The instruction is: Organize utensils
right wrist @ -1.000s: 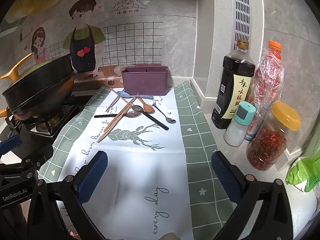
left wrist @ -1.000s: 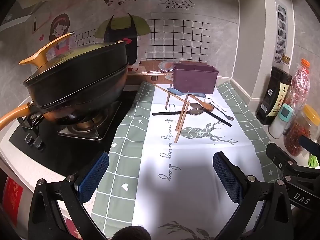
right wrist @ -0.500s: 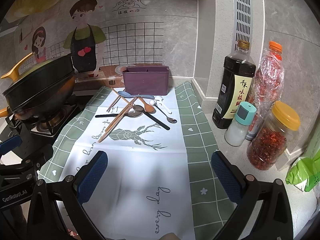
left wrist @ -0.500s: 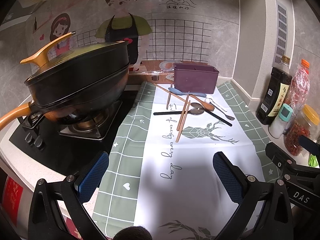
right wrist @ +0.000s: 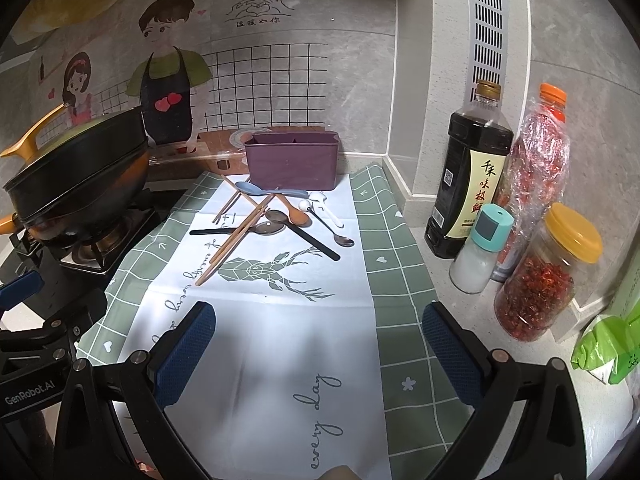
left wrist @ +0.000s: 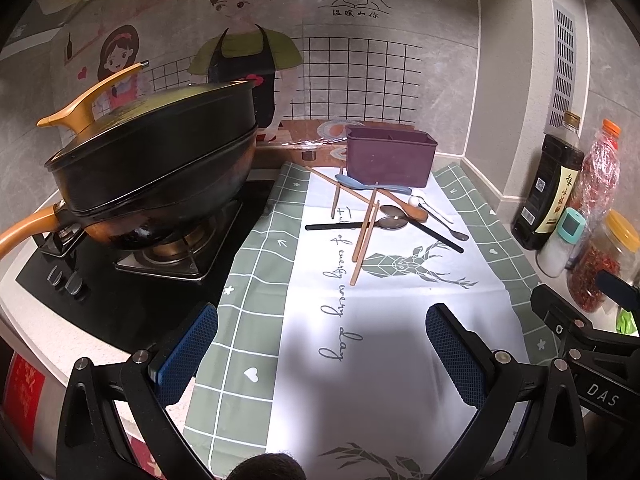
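1. Left wrist view: the left gripper is spread and empty above the worktop. The chopsticks lie crossed over spoons, just before the purple holder; best to take the top chopstick first, pinching along its free near end.
2. Right wrist view: the right gripper is spread too, holding nothing. The black-handled spoon points toward it, a good first pick, well clear of the sauce bottle.

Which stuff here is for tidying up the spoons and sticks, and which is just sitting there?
For the job:
purple box
chopsticks
blue spoon
wooden spoon
black-handled spoons
small metal spoon
white spoon

Just sitting there:
pan
stove
sauce bottle
salt shaker
chili jar
chili bottle
green bag
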Demonstrator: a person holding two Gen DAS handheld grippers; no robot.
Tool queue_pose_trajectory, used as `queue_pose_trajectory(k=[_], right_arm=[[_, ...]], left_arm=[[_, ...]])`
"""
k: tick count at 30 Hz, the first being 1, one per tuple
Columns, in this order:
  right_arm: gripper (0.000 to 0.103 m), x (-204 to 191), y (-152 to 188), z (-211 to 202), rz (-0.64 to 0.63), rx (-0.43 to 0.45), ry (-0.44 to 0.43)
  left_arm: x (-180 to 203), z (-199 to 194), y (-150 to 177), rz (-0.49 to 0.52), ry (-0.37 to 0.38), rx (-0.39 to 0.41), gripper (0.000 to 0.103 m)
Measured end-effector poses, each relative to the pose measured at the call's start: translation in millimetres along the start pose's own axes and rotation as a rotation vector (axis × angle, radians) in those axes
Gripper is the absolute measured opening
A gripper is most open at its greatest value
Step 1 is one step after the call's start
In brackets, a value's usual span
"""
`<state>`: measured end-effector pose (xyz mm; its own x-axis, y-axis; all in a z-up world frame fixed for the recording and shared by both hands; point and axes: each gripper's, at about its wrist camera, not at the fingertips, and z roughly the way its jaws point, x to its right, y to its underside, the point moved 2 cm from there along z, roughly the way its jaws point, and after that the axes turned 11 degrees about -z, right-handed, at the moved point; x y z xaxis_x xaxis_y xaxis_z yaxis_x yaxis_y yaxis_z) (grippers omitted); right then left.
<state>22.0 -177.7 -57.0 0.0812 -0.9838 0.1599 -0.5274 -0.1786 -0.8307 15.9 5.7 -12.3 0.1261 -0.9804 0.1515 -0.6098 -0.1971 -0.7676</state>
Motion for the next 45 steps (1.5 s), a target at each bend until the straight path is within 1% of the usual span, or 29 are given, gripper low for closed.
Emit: queue_pose_trajectory(k=[36, 45], right_arm=[[0.103, 3.4, -2.3, 4.0, 0.000, 0.004, -0.008], [0.103, 6.3, -5.5, 4.1, 0.003, 0.009, 0.000]], left_arm=[[0.9, 3.1, -1.8, -0.009, -0.005, 0.004, 0.103], [2.7, 4.9, -3.7, 0.002, 0.009, 0.004, 0.103]])
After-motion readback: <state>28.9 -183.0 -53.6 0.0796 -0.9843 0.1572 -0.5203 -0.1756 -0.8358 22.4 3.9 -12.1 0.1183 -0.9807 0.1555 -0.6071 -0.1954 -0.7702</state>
